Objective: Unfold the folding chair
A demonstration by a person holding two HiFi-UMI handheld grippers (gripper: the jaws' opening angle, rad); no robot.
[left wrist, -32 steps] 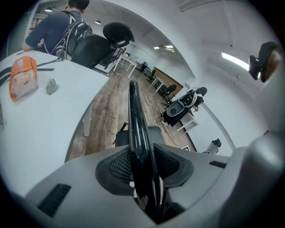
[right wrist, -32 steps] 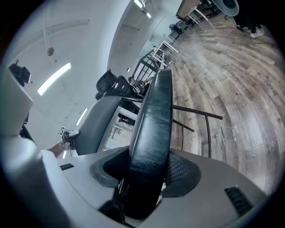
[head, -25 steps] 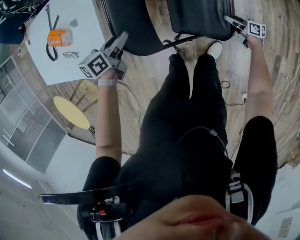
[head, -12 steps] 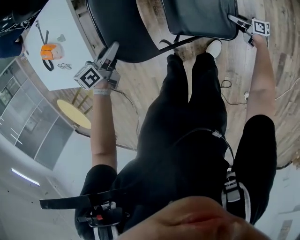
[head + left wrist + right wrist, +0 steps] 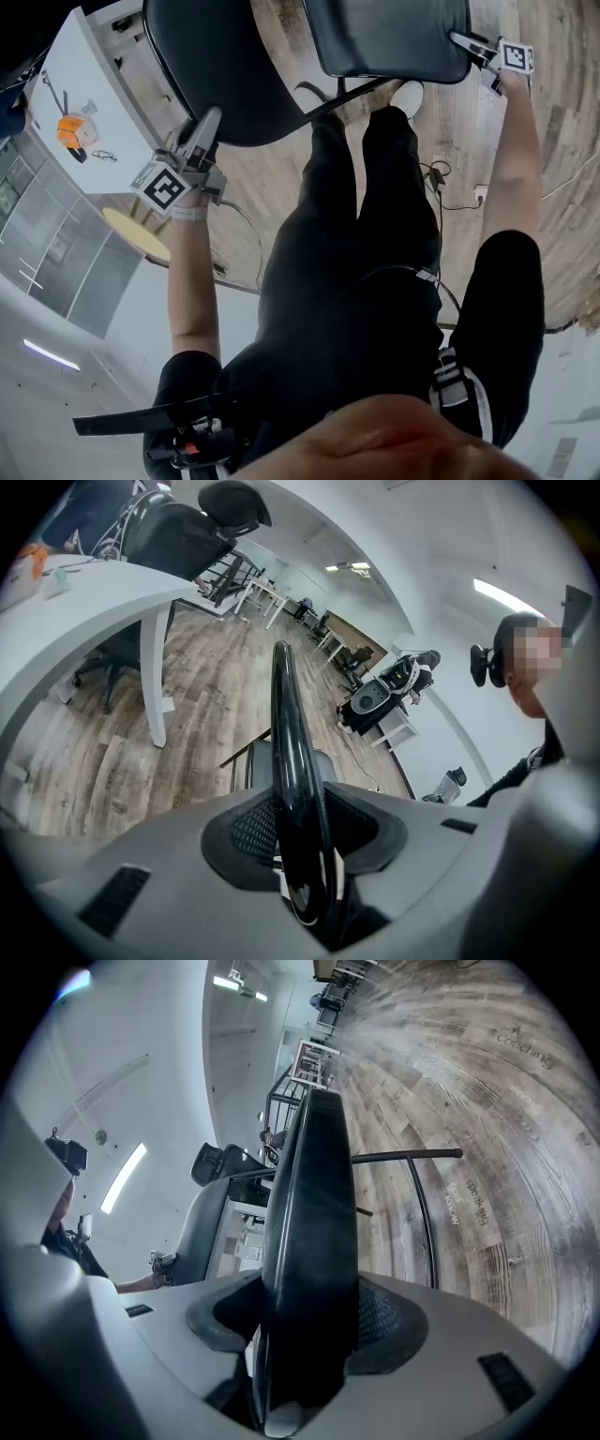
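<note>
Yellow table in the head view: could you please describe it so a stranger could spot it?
Find the white table at upper left. Just below it, beside the left arm, lies the yellow table. It alone is round and yellow.

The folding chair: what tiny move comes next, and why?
Probably push the seat pad down, away from the backrest. The left gripper clamps the backrest's black rim, the seat pad sits between the opening jaws of the right gripper, and the two panels look only partly spread apart.
</note>
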